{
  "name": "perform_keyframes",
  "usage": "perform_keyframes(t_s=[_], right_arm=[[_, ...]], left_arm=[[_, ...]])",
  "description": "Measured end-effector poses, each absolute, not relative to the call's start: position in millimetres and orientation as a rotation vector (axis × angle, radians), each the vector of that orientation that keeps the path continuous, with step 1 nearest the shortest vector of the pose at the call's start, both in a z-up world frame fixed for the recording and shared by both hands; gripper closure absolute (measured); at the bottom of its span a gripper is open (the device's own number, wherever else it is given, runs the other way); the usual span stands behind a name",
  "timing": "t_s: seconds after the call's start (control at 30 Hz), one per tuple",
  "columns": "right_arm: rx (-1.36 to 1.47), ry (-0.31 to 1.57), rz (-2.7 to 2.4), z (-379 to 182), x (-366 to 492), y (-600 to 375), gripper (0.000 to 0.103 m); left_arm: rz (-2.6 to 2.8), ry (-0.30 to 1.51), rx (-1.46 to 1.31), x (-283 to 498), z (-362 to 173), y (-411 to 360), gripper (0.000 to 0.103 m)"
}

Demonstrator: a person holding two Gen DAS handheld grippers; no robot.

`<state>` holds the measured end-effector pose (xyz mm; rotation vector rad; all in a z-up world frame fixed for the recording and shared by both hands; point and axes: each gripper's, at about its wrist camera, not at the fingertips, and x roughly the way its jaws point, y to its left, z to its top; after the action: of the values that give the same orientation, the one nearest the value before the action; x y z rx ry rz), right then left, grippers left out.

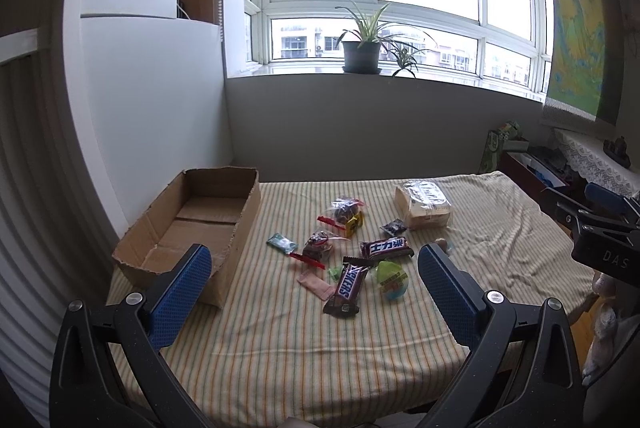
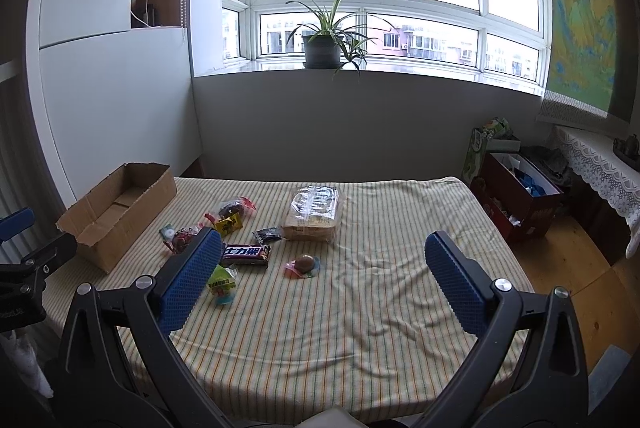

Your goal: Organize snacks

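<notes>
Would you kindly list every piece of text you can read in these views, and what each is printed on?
"SNICKERS": brown chocolate bar wrapper.
"士力架": second brown bar wrapper.
"DAS": black body of the right claw's holder; the word is cut off at the frame edge.
Print on the clear bread bag and the small sweets: too blurred to read.

1. A potted plant (image 2: 322,43) is seen on the windowsill, far ahead of the gripper.
2. A map (image 2: 582,23) is hung on the wall, ahead to the right.
3. A red box (image 2: 532,205) is placed on the floor, right of the striped cloth (image 2: 360,308).
</notes>
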<state>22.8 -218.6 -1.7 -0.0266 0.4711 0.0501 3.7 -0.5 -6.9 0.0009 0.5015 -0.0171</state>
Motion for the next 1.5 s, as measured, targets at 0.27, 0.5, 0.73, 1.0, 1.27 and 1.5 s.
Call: perform_keyframes(t_s=[0.27,0.5,0.73,1.0,1.27,1.5], right_arm=[[-0.023,0.473,0.052,-2,23,-219,0.0],[-0.026,0.486,0.058,-6,26,-218,0.0],[-0.027,0.486,0.058,-6,26,-218,0.0],[-0.027,0.495,0.06,-9,28,-218,0.0],[-0.031,0.514,0.068,-13,34,-219,0.0],[-0.043,0.533,0.066,-20,43,-220,0.0]], left_arm=[[-0.021,0.502,0.003,4,-7,-3,0.001],[-0.024,0.502,0.005,5,-8,-4,0.001],[-0.026,0.503,0.004,6,-9,-5,0.001],[-0.029,0.506,0.007,7,-11,-5,0.001],[-0.032,0.515,0.011,9,-14,-6,0.001],[-0.033,0.533,0.016,16,-20,-5,0.002]])
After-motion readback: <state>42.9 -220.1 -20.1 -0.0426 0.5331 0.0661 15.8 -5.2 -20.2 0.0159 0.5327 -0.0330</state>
